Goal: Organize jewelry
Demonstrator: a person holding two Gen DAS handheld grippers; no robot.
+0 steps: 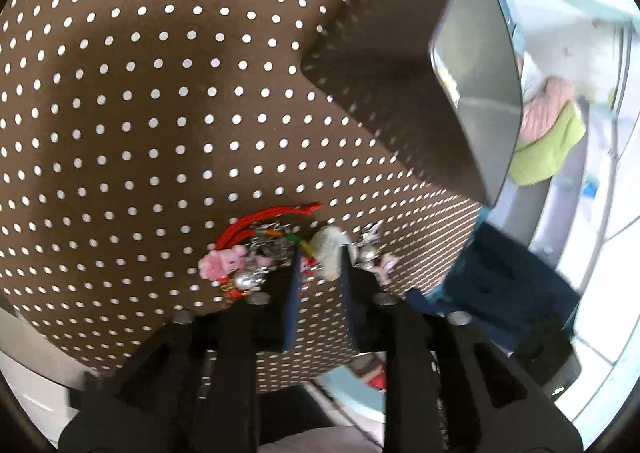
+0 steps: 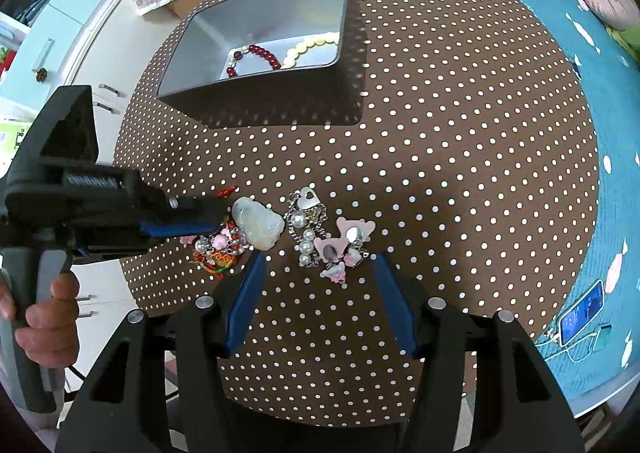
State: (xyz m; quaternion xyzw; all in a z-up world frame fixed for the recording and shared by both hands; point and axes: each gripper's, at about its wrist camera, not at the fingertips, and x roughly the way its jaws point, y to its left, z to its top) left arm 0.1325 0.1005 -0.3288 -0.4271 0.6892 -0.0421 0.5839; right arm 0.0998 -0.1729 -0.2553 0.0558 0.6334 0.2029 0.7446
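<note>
Pale, milky stone is what I see first: a smooth carved pendant [image 2: 259, 227] lying on the surface [image 2: 460, 157], at the edge of a tangle of red cord, pink charms and silvery beads [image 2: 218, 249]. My left gripper [image 1: 320, 255] has its blue-padded fingers [image 1: 294, 281] either side of the pendant; whether the pads actually press on it I cannot tell. Just beside the stone lies a second heap: a pearl-and-chain bracelet [image 2: 306, 231] with a heart-shaped metal tag, touching a cluster of flat pink charms [image 2: 344, 249]. My right gripper [image 2: 320, 273] hovers over that heap with its jaws spread wide and nothing between them. Farther back stands a rectangular tin box [image 2: 256, 65], matte grey inside, holding a dark red bead bracelet [image 2: 256, 55] and a cream bead strand [image 2: 308, 47]. A brown cloth with white dots covers the round surface. A hand [image 2: 48, 317] grips the left gripper's grey handle.
</note>
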